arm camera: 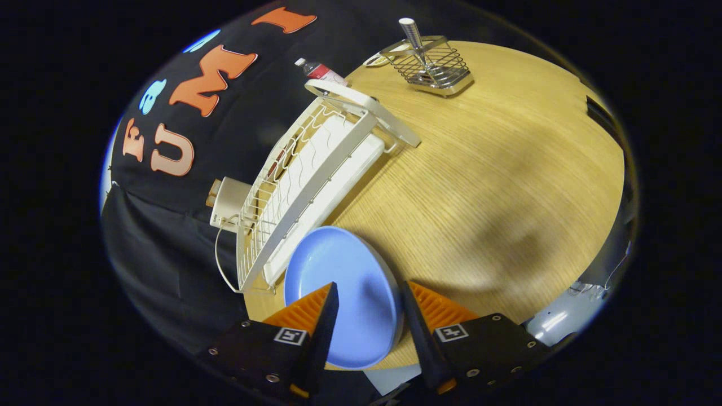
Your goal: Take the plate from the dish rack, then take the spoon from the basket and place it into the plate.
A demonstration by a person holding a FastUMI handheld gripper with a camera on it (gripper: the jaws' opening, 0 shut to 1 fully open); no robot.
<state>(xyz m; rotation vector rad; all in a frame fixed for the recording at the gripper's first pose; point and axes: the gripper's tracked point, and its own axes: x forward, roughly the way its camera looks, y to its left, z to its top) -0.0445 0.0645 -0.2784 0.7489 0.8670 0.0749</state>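
Tool (366,299) pinching the blue plate (344,282) by its rim.
The white dish rack (304,186) lies just beyond; the wire basket (437,70) stands far across the desk (496,169).

The plate (344,293) sits between the fingers (324,316), dish rack (316,180) just beyond, basket (434,67) farther across the table (479,186)

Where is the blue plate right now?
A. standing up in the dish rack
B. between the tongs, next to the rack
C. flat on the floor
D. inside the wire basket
B: the blue plate sits between the two fingers of the tongs, over the wooden table, just beside the white dish rack, while the wire basket stands far beyond.
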